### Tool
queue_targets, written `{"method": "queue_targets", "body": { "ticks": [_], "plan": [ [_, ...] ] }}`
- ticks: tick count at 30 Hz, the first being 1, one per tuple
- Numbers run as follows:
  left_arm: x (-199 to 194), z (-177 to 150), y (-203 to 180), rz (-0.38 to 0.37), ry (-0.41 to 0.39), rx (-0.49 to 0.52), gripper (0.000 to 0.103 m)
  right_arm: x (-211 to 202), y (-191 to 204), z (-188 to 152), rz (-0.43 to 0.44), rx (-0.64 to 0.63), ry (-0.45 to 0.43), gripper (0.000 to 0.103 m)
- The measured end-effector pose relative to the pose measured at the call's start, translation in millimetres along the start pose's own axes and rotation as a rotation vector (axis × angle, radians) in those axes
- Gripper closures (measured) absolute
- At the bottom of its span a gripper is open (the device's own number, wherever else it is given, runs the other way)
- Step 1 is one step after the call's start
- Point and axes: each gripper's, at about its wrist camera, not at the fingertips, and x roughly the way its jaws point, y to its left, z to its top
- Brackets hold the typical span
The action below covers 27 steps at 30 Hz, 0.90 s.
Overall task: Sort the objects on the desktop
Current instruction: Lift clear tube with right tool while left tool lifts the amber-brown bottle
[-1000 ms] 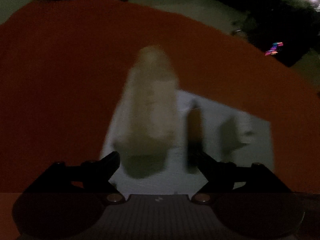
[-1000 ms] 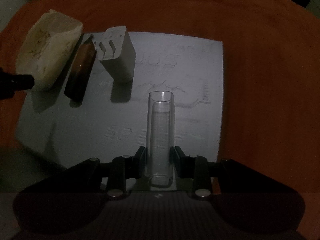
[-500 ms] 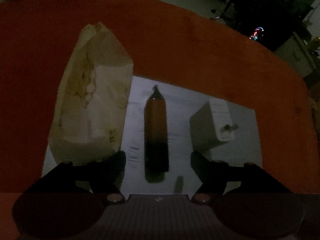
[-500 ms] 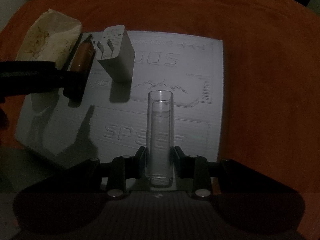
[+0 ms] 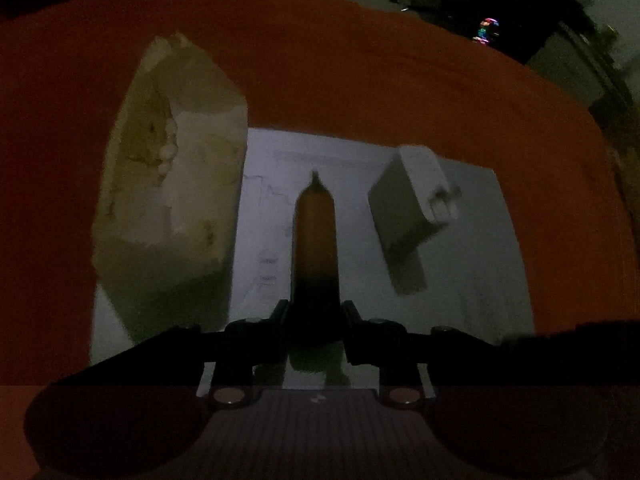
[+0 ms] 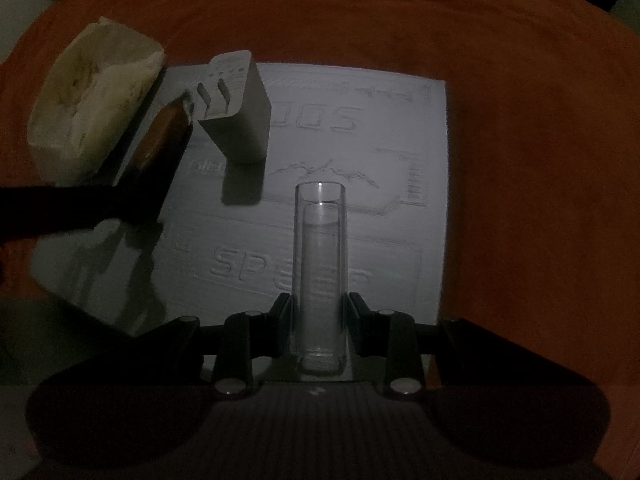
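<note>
A brown pointed tube (image 5: 315, 236) lies on the white embossed board (image 5: 480, 280), between a cream tissue packet (image 5: 168, 200) and a white charger plug (image 5: 412, 208). My left gripper (image 5: 315, 314) points down at the tube's dark near end; its jaws are closing and the pads touch both sides of it. In the right wrist view the left fingers (image 6: 132, 188) reach in from the left onto the brown tube (image 6: 160, 140). My right gripper (image 6: 319, 312) is shut on a clear plastic vial (image 6: 320, 248), held over the board (image 6: 400, 160).
An orange cloth (image 5: 360, 80) covers the table under the board. The tissue packet (image 6: 92, 108) overhangs the board's far left corner, with the plug (image 6: 236, 112) beside it. Dark room clutter lies beyond the table's far edge.
My left gripper swung from the tissue packet to the brown tube, came down, and its jaws narrowed from wide apart to flanking the tube. The right gripper and vial stayed put.
</note>
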Motion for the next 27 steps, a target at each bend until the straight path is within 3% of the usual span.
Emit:
{"method": "queue_targets", "body": {
  "ticks": [8, 18, 20, 22, 23, 24, 26, 27],
  "plan": [
    [-14, -28, -3, 0.002, 0.042, 0.051, 0.081, -4, 2, -4, -0.013, -0.013, 0.012, 0.070],
    [-10, -29, -9, 0.047, 0.081, 0.075, 0.081, -1, 6, -10, -0.034, -0.051, 0.027, 0.070],
    [-8, -27, -9, 0.053, 0.080, 0.073, 0.077, -1, 6, -9, -0.039, -0.047, 0.021, 0.069],
    [-6, -23, -10, 0.061, 0.078, 0.067, 0.068, 1, 5, -7, -0.051, -0.040, 0.019, 0.065],
    [-5, -21, -10, 0.066, 0.075, 0.062, 0.059, 1, 5, -6, -0.054, -0.037, 0.018, 0.057],
    [-4, -19, -10, 0.072, 0.070, 0.059, 0.054, 2, 5, -5, -0.056, -0.032, 0.017, 0.042],
    [-3, -16, -12, 0.084, 0.063, 0.066, 0.051, 4, 3, -3, -0.053, -0.011, 0.024, 0.030],
    [-3, -14, -14, 0.092, 0.060, 0.076, 0.050, 5, 3, -3, -0.051, -0.002, 0.025, 0.029]
  ]
}}
